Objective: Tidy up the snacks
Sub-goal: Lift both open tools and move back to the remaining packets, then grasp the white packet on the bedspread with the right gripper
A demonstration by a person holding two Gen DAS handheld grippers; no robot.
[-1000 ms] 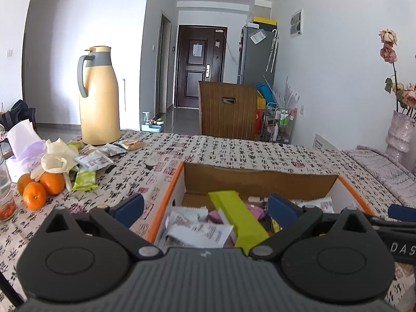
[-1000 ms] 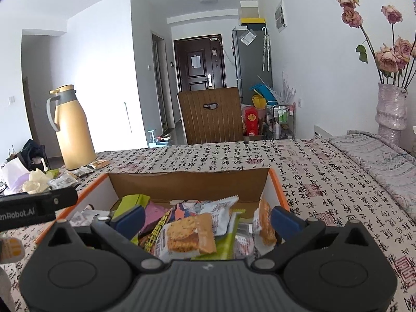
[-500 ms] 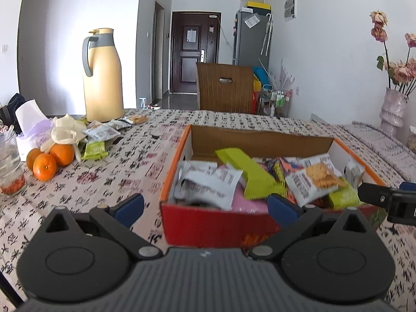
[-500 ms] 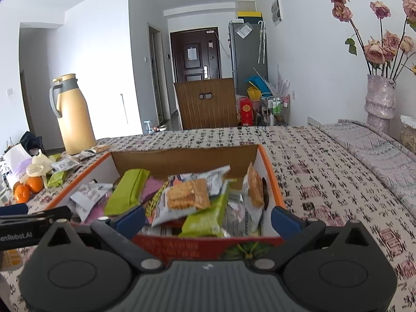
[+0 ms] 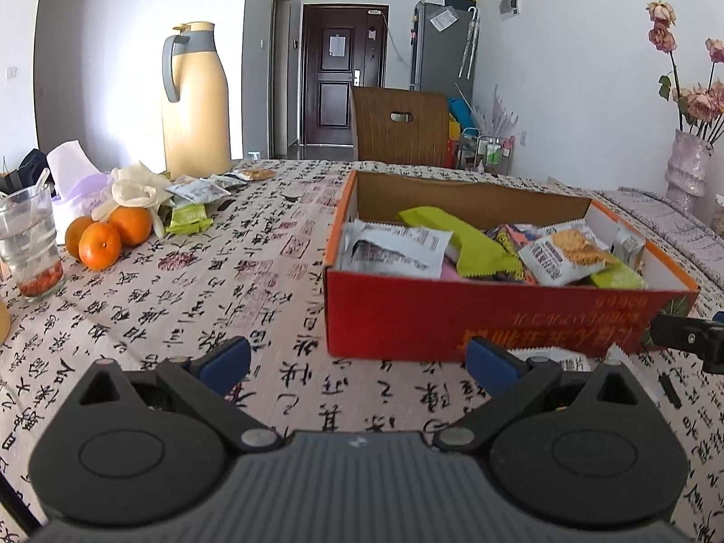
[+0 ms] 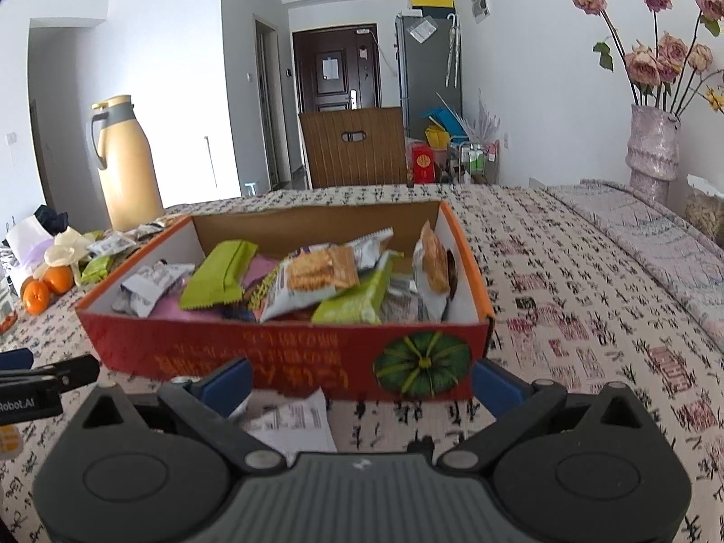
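Both hand-held grippers hover low over the bench (image 5: 271, 280), in front of the red snack box (image 6: 280, 353). Left hand-held gripper (image 5: 357, 362): jaws apart, nothing between them. Right hand-held gripper (image 6: 362, 380): jaws apart too, empty.

Box sits mid-bench on the patterned cloth and is already heaped: grey-white packet (image 5: 393, 249) at its left end, lime-green packet (image 6: 221, 278) lying across the pile, cracker packet (image 6: 312, 278) on top, another cracker packet (image 6: 432, 262) standing against the right wall.

Loose snacks left:
- white packet (image 6: 294, 421) flat on the cloth, just in front of the box's near wall, right below the right gripper's jaws.
- cluster of small packets (image 5: 199, 194) well off to the left, near the oranges (image 5: 108, 235) and the yellow thermos (image 5: 194, 99).

Step in hand, as I judge it: pick the white packet with the right gripper. Packet lies flat and thin, so come down tilted, slide one finger under an edge and pinch a crimped end rather than the middle. Lift clear of the near wall before moving over the box; drop into a low spot on the left side so the heap doesn't spill. Left gripper can then go for the far cluster; keep wide of the glass (image 5: 31, 244).
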